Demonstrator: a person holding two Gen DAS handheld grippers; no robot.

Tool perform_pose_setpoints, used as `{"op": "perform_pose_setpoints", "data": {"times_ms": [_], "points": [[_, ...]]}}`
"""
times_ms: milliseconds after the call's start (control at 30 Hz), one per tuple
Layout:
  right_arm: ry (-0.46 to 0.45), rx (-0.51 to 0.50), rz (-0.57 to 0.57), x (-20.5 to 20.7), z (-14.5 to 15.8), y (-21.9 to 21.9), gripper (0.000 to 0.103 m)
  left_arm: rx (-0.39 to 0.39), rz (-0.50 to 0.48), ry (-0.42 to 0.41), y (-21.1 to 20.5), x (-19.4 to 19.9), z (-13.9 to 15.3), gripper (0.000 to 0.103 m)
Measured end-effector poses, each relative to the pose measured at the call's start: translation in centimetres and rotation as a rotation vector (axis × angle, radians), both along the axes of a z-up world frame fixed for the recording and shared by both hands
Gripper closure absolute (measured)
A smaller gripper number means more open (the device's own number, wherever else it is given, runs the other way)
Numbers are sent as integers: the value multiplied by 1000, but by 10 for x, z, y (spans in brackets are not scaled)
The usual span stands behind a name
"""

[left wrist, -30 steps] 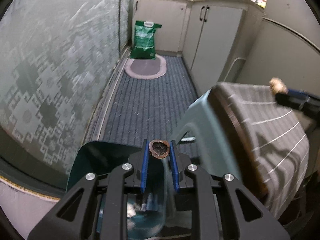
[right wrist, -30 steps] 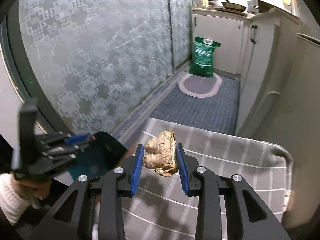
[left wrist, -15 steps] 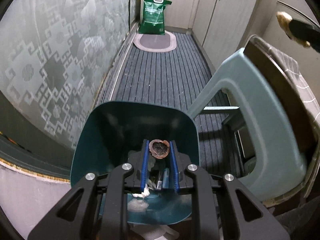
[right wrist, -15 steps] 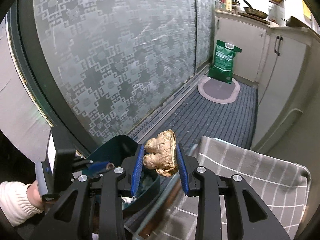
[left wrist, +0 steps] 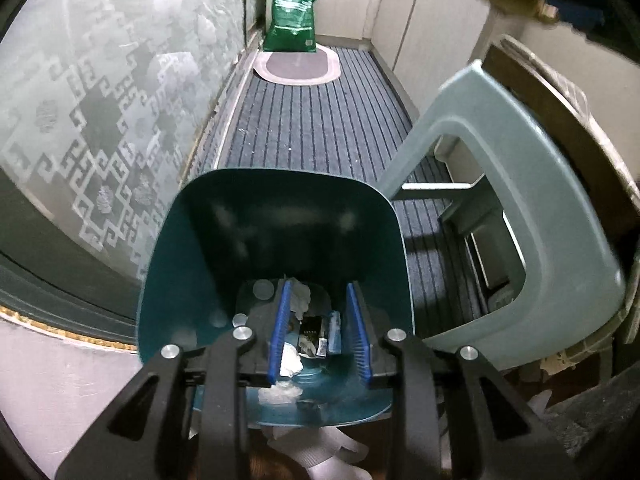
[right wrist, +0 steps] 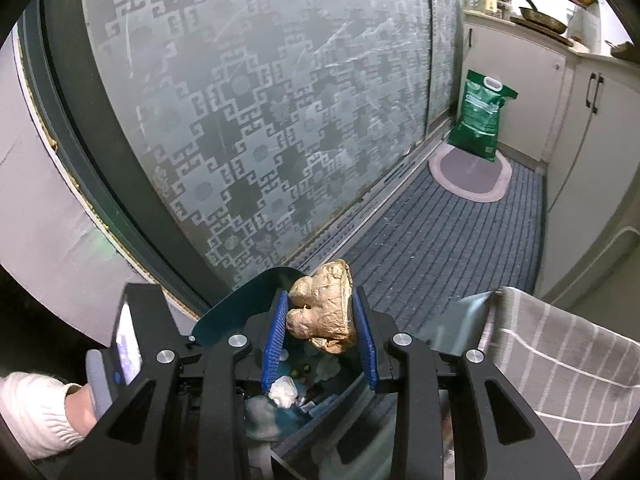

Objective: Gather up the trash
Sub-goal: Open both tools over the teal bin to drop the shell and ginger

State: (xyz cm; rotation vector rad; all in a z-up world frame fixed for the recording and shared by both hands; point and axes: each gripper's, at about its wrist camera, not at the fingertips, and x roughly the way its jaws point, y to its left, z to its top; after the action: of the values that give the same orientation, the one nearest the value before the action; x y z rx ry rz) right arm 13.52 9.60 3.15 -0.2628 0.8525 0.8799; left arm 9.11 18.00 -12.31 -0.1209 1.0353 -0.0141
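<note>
Ginger (right wrist: 323, 309), a knobby tan piece, sits clamped between the blue pads of the right gripper (right wrist: 320, 334), directly above the open mouth of the teal bin (left wrist: 276, 216). Inside the bin lie crumpled white tissues (left wrist: 301, 299), a small blue packet (left wrist: 334, 331) and other scraps too small to tell. The left gripper (left wrist: 318, 330) points down into the bin; its jaws have just been opening and stand apart with nothing between them, the walnut shell it held a second ago gone from the pads. At three o'clock from the bin stands a pale green stool (left wrist: 516, 184) under a striped grey cloth (right wrist: 560, 368). At nine o'clock runs a patterned frosted door (right wrist: 260, 120). At twelve o'clock, far down the ribbed mat (left wrist: 316, 128), a green bag (left wrist: 294, 16) stands on an oval rug (left wrist: 298, 67). A white sleeve (right wrist: 36, 416) shows at eight o'clock in the right view.
</note>
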Motion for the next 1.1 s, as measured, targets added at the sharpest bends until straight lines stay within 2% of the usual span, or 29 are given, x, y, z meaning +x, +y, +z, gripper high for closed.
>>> {"op": "perform_pose_setpoints", "data": {"times_ms": [500, 867, 1100], "points": [[55, -71, 39, -11, -42, 53, 70, -23, 96, -210, 40, -38, 78, 86], [129, -147, 70, -19, -89, 79, 70, -34, 118, -300, 54, -62, 116, 87], [168, -228, 92, -26, -122, 88, 70, -25, 123, -328, 55, -71, 125, 86]]}}
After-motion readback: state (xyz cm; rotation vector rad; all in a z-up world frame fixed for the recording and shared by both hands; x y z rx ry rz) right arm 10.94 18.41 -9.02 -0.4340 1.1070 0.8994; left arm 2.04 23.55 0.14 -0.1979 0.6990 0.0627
